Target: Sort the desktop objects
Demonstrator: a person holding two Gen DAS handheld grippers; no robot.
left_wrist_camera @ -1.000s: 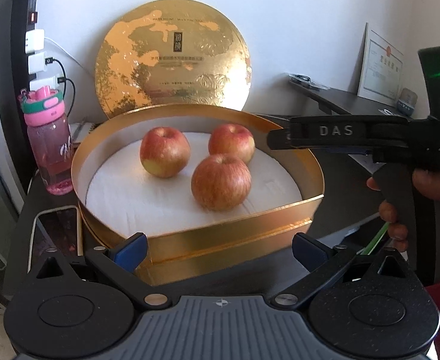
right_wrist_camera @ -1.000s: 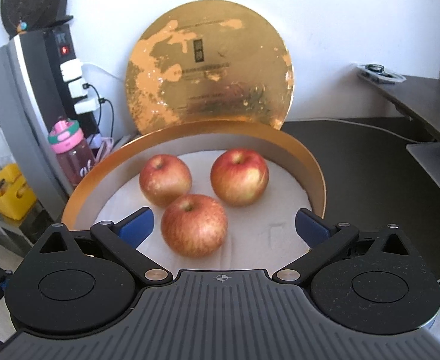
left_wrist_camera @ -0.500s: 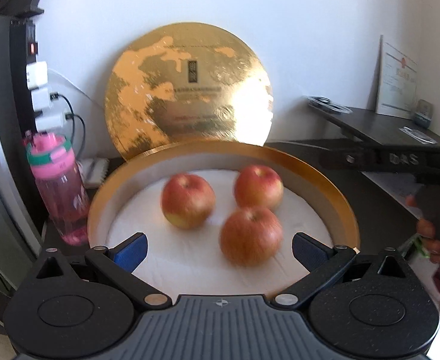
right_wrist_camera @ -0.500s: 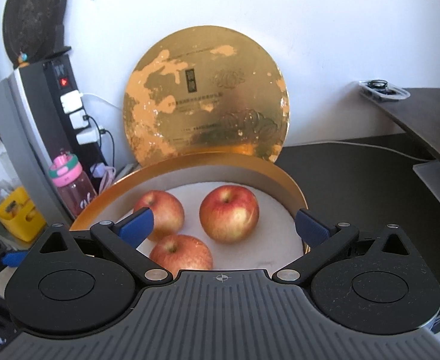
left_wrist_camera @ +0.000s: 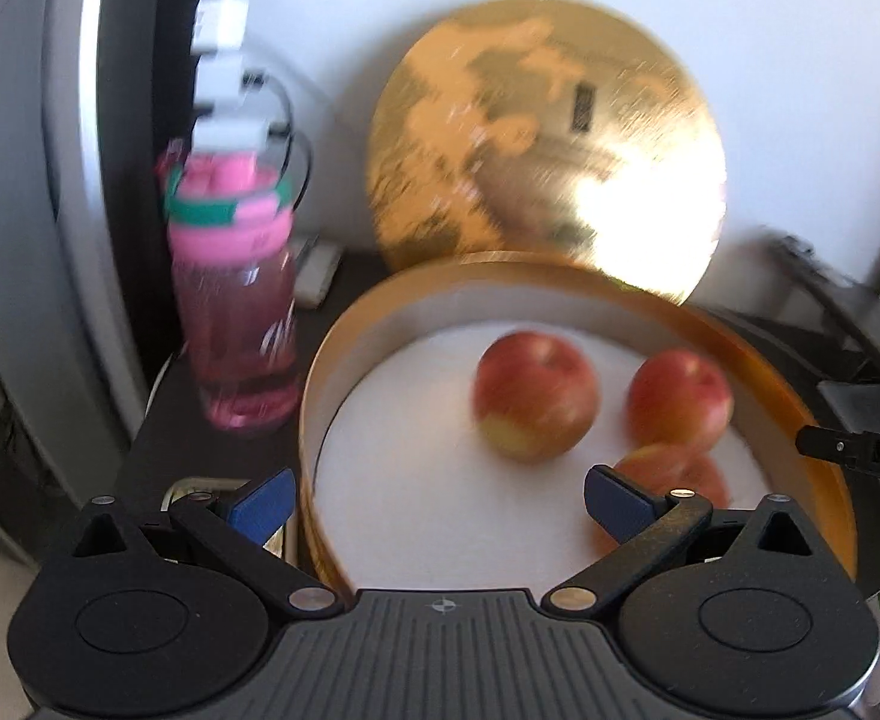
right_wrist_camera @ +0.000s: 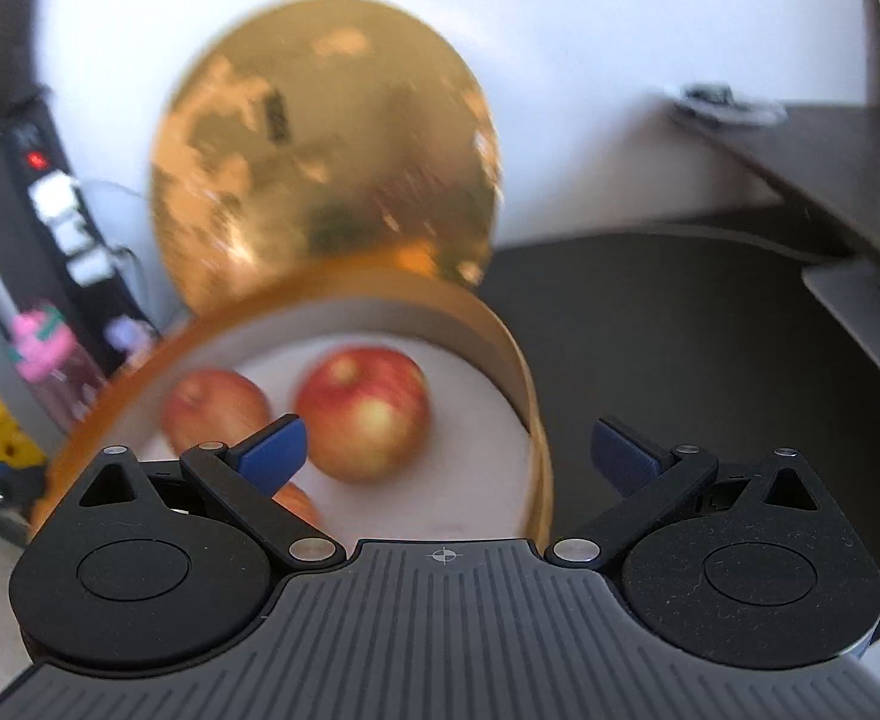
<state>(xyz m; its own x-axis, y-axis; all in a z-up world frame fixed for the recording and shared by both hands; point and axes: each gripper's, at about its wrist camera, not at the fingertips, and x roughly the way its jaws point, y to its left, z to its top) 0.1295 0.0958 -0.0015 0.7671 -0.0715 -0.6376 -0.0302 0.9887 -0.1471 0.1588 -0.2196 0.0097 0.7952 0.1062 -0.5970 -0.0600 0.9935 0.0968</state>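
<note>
In the left wrist view, a pink bottle (left_wrist_camera: pixel 233 300) stands on the dark desk (left_wrist_camera: pixel 212 450) at 10 o'clock, just beside the round gold box (left_wrist_camera: pixel 344 360). The left claw (left_wrist_camera: pixel 437 501) is spread wide and holds nothing; its left blue tip hangs outside the box wall, its right tip over the white lining. Inside the box lie three apples: one (left_wrist_camera: pixel 532 396) near the middle, one (left_wrist_camera: pixel 679 399) at 3 o'clock, and a third (left_wrist_camera: pixel 673 471) at 4 o'clock, partly hidden behind the right tip. The gold lid (left_wrist_camera: pixel 547 144) leans upright against the wall at 12 o'clock behind the box.

In the right wrist view, the right claw (right_wrist_camera: pixel 448 450) is likewise gaping and empty. Its left tip is over the lining near an apple (right_wrist_camera: pixel 362 414); its right tip is over bare desk, outside the rim. Both views are blurred.
</note>
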